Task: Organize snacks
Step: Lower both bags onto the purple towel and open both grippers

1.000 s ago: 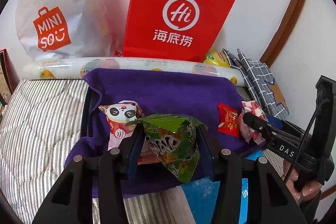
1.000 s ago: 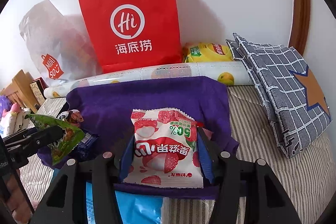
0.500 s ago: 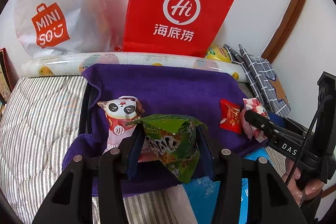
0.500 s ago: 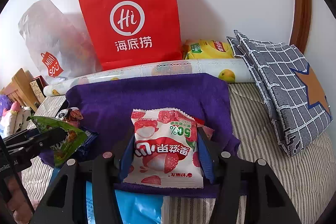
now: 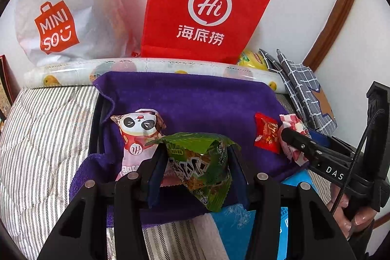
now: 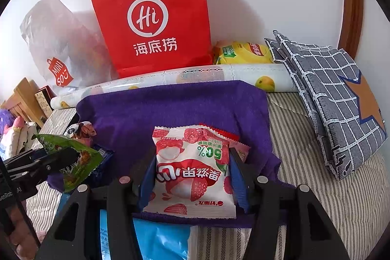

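Left gripper [image 5: 197, 162] clamped a green packet [image 5: 202, 162], right gripper [image 6: 192, 169] a pink packet [image 6: 192, 169], both lifted off the purple towel [image 5: 195, 101], likely for sorting.

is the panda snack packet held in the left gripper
No, the left gripper is shut on the green snack packet; the panda packet lies behind on the purple towel.

Left gripper [image 5: 197, 168]: black angular frame, silver round screws, blue finger pads [image 5: 156, 177]. Right gripper [image 6: 192, 171]: same build; seen sidelong, white "DAS" lettering and a black cable [image 5: 353, 162].
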Available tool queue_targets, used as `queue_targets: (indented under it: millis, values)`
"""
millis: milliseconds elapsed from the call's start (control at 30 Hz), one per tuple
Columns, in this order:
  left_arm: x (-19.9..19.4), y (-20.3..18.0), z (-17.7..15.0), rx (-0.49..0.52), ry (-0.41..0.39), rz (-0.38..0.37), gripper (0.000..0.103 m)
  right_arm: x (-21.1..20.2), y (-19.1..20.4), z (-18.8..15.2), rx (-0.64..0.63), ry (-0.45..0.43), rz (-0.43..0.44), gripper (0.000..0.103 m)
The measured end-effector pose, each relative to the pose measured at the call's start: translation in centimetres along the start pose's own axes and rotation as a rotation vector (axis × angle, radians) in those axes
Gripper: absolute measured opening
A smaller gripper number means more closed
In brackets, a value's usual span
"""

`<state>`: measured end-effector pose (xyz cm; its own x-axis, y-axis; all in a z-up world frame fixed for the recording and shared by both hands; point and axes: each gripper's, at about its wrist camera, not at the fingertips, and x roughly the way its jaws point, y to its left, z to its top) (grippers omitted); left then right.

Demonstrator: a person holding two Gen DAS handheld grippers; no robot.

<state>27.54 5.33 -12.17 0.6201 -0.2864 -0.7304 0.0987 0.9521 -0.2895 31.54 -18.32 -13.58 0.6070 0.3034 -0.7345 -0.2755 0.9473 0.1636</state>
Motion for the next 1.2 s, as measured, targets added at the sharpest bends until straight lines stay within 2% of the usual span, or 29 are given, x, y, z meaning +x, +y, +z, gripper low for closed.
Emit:
queue_targets:
  millis: [1200]
  values:
    - [0.61, -0.20, -0.25, 0.009, 0.028, -0.003, 0.050, -0.28, -0.08, 0.16, 0.010, 0.007, 0.022, 0.054]
